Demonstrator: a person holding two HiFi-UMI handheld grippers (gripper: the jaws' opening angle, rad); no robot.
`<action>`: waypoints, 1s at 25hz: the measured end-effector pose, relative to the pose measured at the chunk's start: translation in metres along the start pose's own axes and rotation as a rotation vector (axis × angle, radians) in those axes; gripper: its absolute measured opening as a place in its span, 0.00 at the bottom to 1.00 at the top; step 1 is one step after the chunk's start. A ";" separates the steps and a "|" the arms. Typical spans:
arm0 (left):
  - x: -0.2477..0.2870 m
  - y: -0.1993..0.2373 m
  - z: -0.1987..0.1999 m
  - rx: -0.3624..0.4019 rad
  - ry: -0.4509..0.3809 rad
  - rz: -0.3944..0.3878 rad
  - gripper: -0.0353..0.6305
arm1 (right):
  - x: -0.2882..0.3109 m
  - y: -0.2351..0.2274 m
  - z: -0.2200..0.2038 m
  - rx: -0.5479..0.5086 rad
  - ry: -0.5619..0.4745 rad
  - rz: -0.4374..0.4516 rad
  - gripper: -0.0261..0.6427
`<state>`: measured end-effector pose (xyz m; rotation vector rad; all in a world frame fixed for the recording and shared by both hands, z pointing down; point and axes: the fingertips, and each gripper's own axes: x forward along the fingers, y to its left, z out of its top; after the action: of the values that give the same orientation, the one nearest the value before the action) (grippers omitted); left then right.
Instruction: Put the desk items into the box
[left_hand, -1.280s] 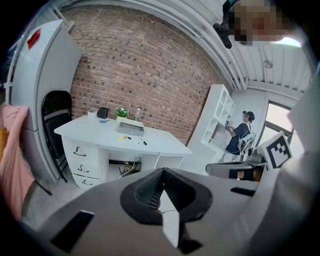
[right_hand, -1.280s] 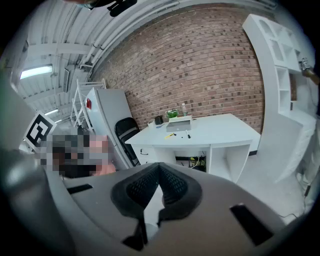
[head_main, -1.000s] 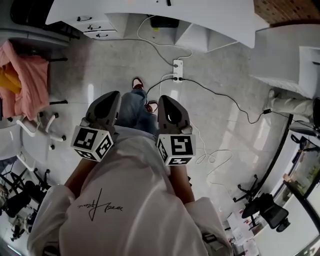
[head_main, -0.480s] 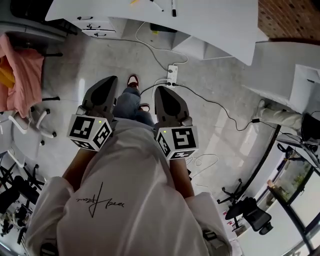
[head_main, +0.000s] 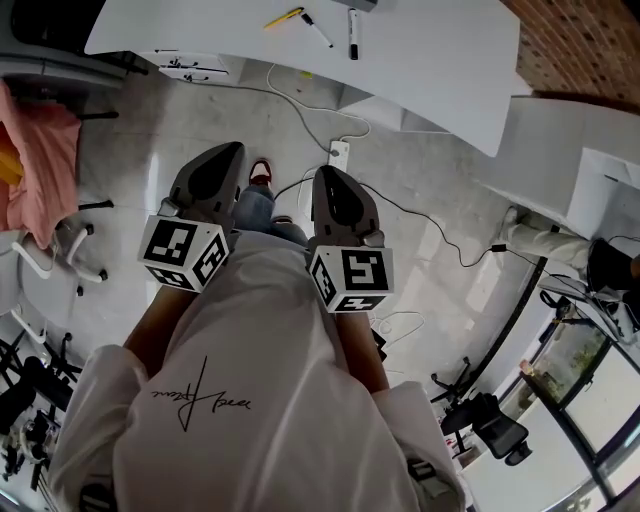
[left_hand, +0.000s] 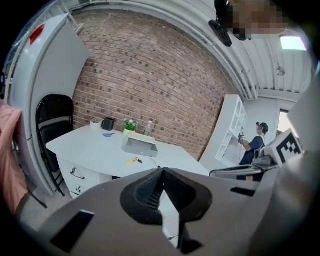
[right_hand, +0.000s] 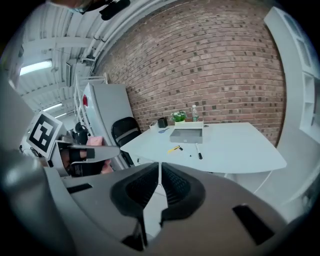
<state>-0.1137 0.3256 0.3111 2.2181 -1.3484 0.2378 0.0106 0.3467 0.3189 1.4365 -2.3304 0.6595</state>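
Note:
A white desk (head_main: 430, 50) stands ahead of me, across the top of the head view. On it lie a yellow item (head_main: 284, 17), a thin pen (head_main: 318, 29) and a black marker (head_main: 352, 20). The grey open box (right_hand: 187, 134) rests farther back on the desk, and it also shows in the left gripper view as a box (left_hand: 140, 146). My left gripper (head_main: 225, 155) and right gripper (head_main: 330, 180) are side by side over the floor, short of the desk. Both are shut with nothing between their jaws.
A power strip (head_main: 338, 153) with trailing cables lies on the floor under the desk edge. Desk drawers (head_main: 185, 65) are at the left, near a pink cloth (head_main: 35, 170). A black chair (left_hand: 52, 125), a plant (left_hand: 130, 124), a bottle (left_hand: 148, 128) and blue scissors (left_hand: 108, 134) are at the desk's far end.
Both grippers have moved toward the desk together with the person. The desk top has come further into the head view, and the pens and yellow item now show.

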 end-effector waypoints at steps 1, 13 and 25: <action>0.003 0.004 0.003 0.004 0.004 -0.012 0.06 | 0.005 -0.001 0.004 0.003 0.000 -0.012 0.08; 0.019 0.021 0.024 0.081 0.016 -0.055 0.06 | 0.037 -0.009 0.046 -0.022 -0.075 -0.058 0.08; 0.079 0.040 0.068 0.112 -0.016 -0.017 0.06 | 0.093 -0.052 0.095 -0.012 -0.099 -0.013 0.08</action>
<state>-0.1175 0.2147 0.2996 2.3271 -1.3538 0.2964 0.0133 0.2057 0.2970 1.5097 -2.3931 0.5830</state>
